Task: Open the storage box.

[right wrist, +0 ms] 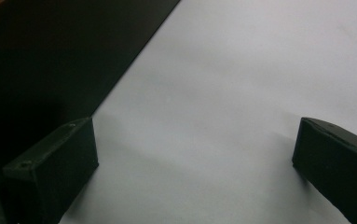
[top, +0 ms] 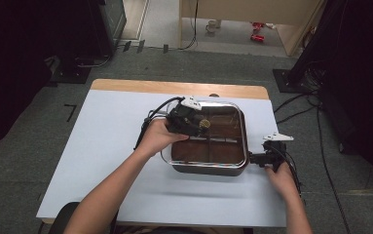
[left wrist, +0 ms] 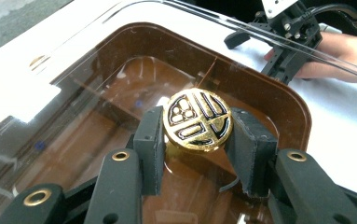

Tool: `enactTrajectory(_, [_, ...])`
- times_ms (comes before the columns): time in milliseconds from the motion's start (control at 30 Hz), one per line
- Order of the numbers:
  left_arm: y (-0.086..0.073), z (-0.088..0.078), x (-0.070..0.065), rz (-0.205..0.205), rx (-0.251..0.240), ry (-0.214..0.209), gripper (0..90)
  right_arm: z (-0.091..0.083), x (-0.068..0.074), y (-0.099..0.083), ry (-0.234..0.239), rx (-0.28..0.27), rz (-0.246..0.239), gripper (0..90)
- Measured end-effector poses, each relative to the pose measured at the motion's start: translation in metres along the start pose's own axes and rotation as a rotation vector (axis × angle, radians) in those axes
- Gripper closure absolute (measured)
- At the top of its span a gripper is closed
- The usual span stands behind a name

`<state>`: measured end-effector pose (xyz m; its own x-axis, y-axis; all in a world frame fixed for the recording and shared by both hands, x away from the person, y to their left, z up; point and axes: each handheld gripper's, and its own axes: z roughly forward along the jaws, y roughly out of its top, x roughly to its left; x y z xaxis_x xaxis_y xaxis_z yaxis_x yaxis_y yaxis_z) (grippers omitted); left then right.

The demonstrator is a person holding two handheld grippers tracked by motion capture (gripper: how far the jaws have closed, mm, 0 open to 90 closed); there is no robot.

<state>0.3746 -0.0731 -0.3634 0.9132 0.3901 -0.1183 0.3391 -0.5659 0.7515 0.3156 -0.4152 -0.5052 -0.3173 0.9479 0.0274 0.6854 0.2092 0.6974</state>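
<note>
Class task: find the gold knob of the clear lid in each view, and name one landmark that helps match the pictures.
High view: gold knob sits centre, between the left gripper fingers, over the brown tray.
Left gripper view: knob centre, clamped between fingers.
Right gripper view: not in it.
Shared landmark: white table.

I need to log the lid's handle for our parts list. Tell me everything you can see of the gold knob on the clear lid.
The gold knob is a round, shiny, metal-looking disc with a thick rim. Its top face carries a raised gold pattern of bars and small rounded cells, filled with black. It sits at the middle of the clear lid, over the brown divided tray, and tilts slightly toward the camera. The left gripper is shut on it, one black pad pressing each side.
</note>
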Motion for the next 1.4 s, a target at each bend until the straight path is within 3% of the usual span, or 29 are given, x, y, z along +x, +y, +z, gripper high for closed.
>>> enactTrajectory(600, [-0.032,-0.056,0.023,-0.11,-0.035,0.057,59.1,0.0,0.0,0.0,0.001,0.0,0.003,0.0])
enactTrajectory(867, [-0.049,-0.076,0.037,-0.146,-0.038,0.111,59.1,0.0,0.0,0.0,0.003,0.001,0.004,0.0])
enactTrajectory(1400, [-0.088,-0.112,0.078,-0.249,-0.034,0.225,59.1,0.0,0.0,0.0,0.004,0.002,0.003,0.0])
